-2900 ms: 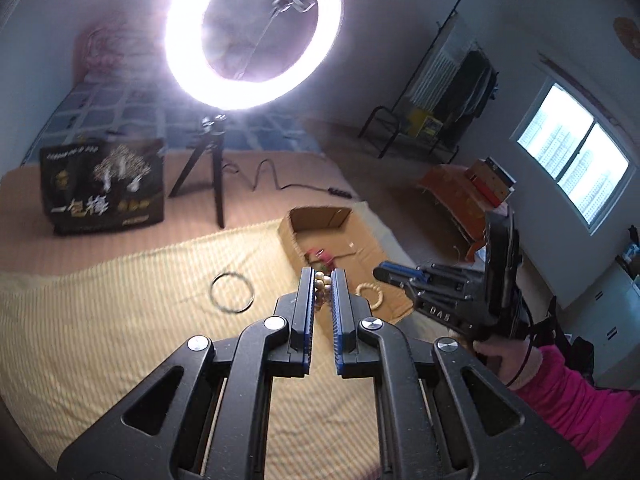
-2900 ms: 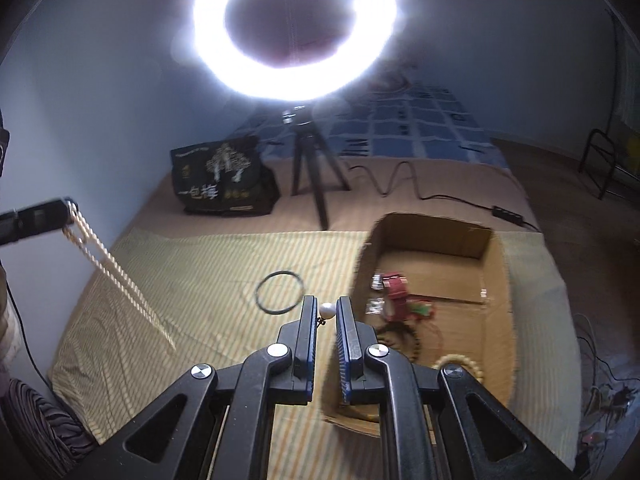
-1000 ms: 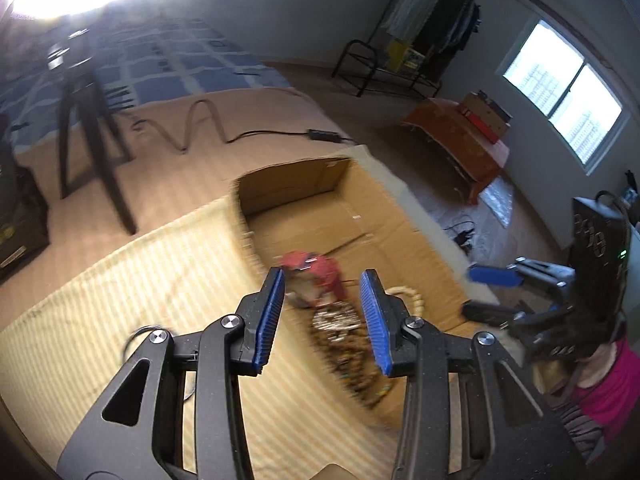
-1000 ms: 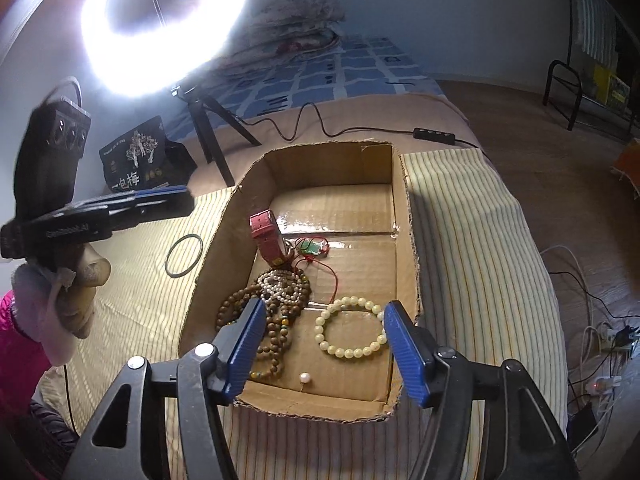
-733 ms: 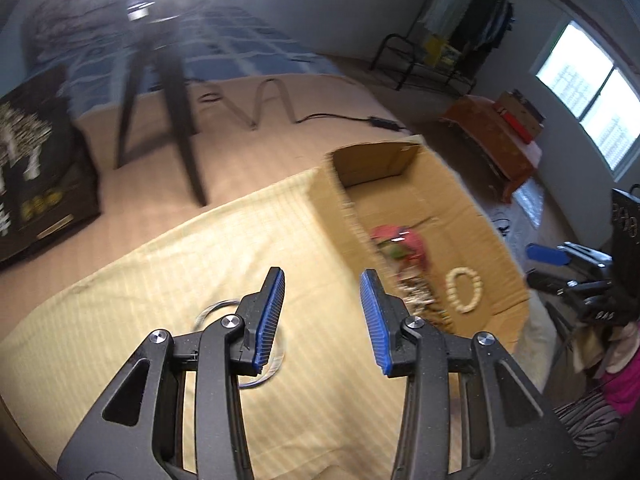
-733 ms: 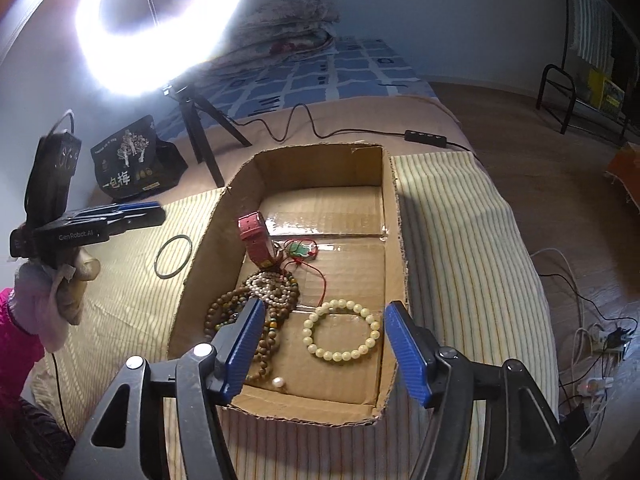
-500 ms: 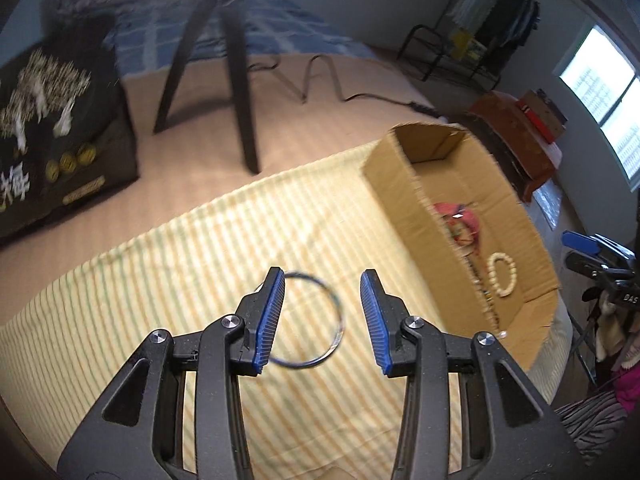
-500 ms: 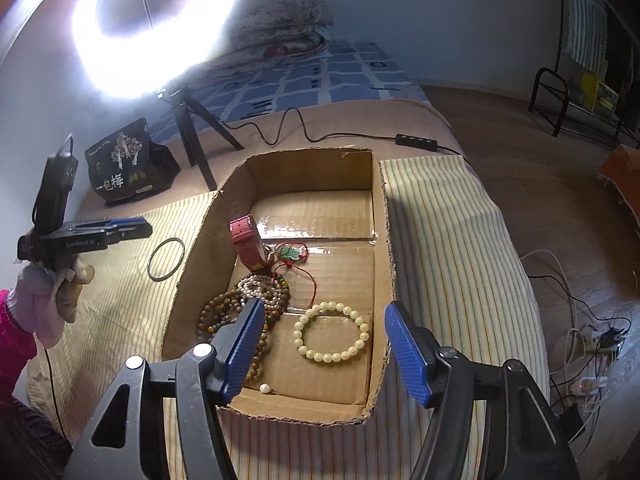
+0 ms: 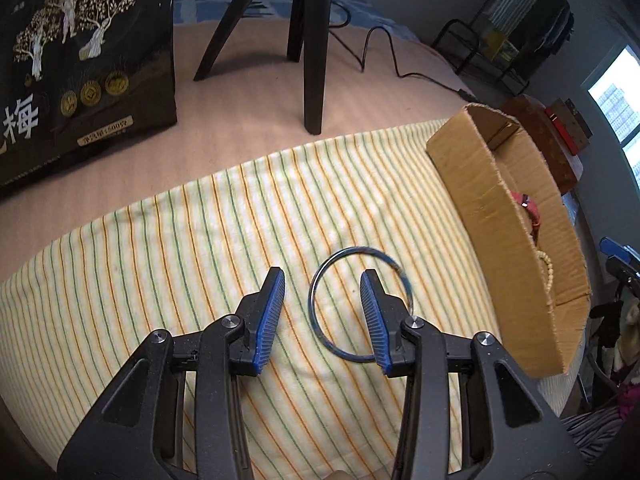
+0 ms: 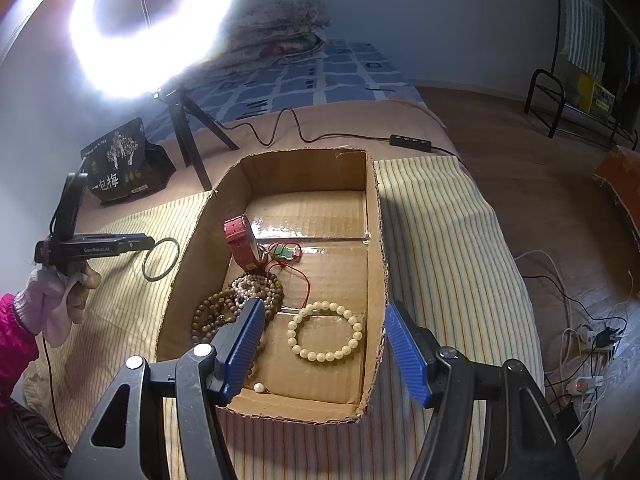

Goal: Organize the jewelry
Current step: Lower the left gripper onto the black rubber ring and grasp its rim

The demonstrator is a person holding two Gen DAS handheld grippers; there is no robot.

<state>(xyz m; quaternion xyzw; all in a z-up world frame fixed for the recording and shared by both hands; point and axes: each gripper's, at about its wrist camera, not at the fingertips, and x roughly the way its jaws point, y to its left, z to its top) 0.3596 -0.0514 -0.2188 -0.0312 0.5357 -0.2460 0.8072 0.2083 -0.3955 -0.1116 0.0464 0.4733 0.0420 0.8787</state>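
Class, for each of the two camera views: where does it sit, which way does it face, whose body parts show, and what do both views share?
Left wrist: on the left claw, open, facing down at the dark bangle on the striped cloth.
Right wrist: on the right claw, open, facing over the cardboard box; the gloved left hand shows.
Shared: bangle, box, cloth, tripod.

Striped cloth [image 9: 168, 264] under bangle [image 9: 320, 312], box [image 10: 376, 240].
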